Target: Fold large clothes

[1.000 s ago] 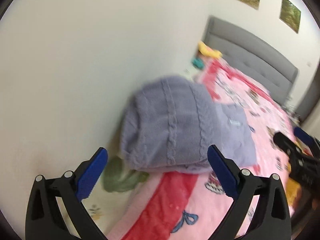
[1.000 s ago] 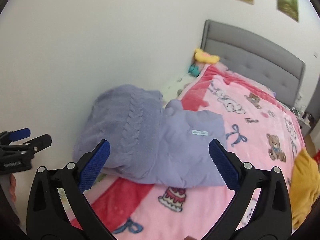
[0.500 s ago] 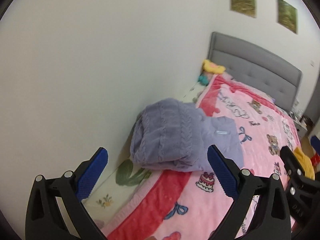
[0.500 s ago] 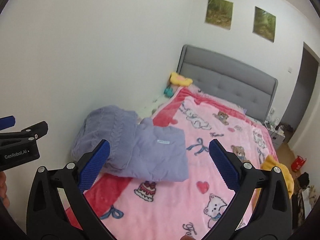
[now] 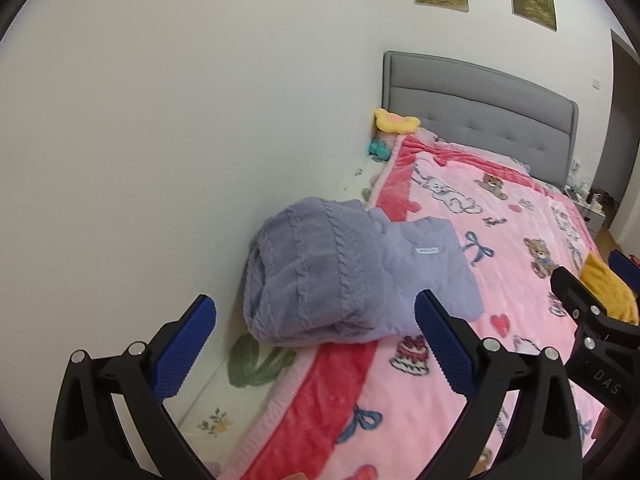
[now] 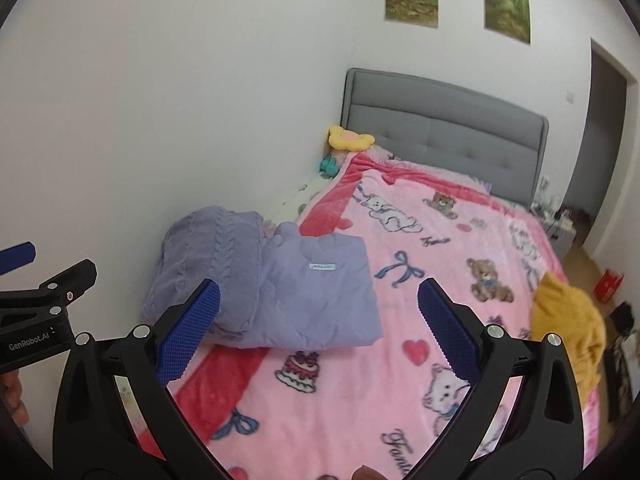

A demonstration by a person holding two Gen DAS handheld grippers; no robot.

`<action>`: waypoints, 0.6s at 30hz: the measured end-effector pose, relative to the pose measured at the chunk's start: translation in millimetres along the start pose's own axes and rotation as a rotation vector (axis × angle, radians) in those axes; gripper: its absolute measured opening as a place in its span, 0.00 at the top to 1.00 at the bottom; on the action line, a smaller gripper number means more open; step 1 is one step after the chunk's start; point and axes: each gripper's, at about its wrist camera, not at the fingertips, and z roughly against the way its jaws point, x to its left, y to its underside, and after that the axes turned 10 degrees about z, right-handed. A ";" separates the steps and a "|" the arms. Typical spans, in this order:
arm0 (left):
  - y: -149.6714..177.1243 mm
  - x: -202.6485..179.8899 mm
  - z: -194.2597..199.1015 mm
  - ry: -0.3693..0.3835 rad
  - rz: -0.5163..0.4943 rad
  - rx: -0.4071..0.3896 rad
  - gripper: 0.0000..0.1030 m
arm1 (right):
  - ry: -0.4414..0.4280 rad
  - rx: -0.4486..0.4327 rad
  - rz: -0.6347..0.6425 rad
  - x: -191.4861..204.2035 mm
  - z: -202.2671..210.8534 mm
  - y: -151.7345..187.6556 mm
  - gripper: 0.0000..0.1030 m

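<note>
We hold both tongs, left (image 5: 316,336) and right (image 6: 320,320), spread wide and empty above the bed (image 6: 460,280). The folded sweater (image 5: 316,280) lies by the wall (image 5: 160,140). Only the right view shows the whole yellow garment (image 6: 568,332).

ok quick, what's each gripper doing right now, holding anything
Left gripper: open, holding nothing, above the bed short of the folded purple sweater.
Right gripper: open, holding nothing, over the pink blanket.
</note>
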 end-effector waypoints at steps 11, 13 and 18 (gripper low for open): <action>-0.6 -13.8 -53.9 0.012 0.001 -0.058 0.05 | 0.041 0.015 0.093 20.1 -59.4 14.8 0.08; -0.1 -12.0 -67.6 0.027 0.030 -0.023 0.05 | 0.023 0.026 0.075 18.6 -70.0 17.9 0.08; 4.2 -10.1 -88.9 0.016 0.042 0.008 0.05 | -0.007 0.035 0.032 13.8 -86.1 21.6 0.08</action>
